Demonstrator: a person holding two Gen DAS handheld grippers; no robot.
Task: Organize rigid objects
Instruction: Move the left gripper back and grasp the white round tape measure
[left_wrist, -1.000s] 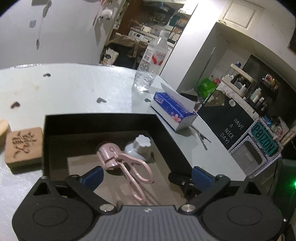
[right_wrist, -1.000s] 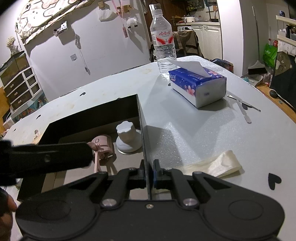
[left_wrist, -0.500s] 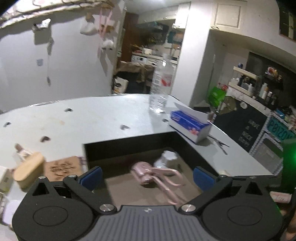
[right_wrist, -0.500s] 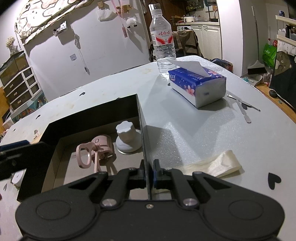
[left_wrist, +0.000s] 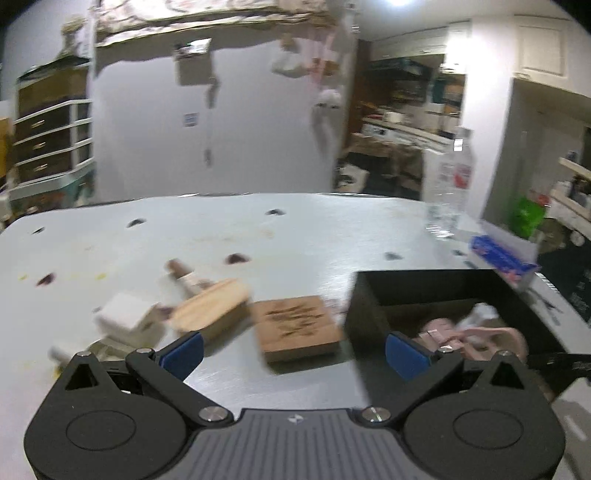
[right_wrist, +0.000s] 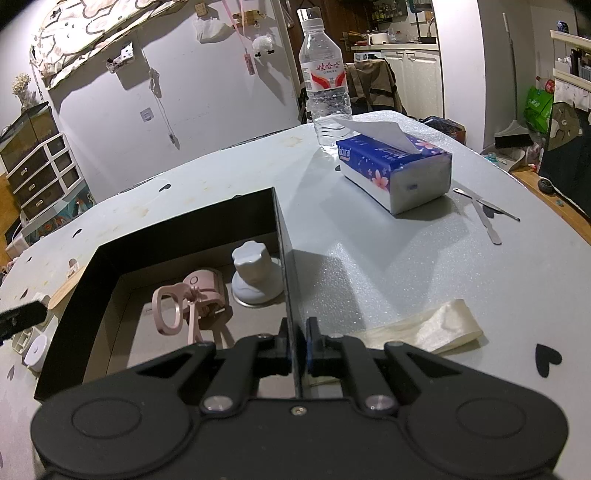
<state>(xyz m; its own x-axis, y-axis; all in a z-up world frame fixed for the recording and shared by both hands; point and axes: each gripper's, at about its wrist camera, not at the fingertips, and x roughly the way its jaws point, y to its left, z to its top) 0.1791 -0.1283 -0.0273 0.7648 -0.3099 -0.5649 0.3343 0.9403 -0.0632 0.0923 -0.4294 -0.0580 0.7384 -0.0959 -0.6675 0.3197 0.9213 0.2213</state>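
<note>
A black open box (right_wrist: 192, 218) (left_wrist: 424, 284) holds a pink eyelash curler (right_wrist: 184, 299) (left_wrist: 461, 334) and a white knob-shaped piece (right_wrist: 255, 273). My right gripper (right_wrist: 295, 343) is shut on the box's right wall. My left gripper (left_wrist: 295, 350) is open and empty, above the table left of the box. Ahead of it lie a carved wooden block (left_wrist: 295, 325), a wooden brush-like piece (left_wrist: 210, 306) and a white square piece (left_wrist: 125, 317). The left wrist view is blurred.
A water bottle (right_wrist: 325, 77) and a blue tissue pack (right_wrist: 395, 166) stand at the back right. Metal tools (right_wrist: 484, 214) and a cream strip (right_wrist: 428, 328) lie right of the box. A small white disc (right_wrist: 37, 349) lies left of it.
My left gripper has pulled back out of the box and swung left, empty; the curler stays in the box. My right gripper has not moved.
</note>
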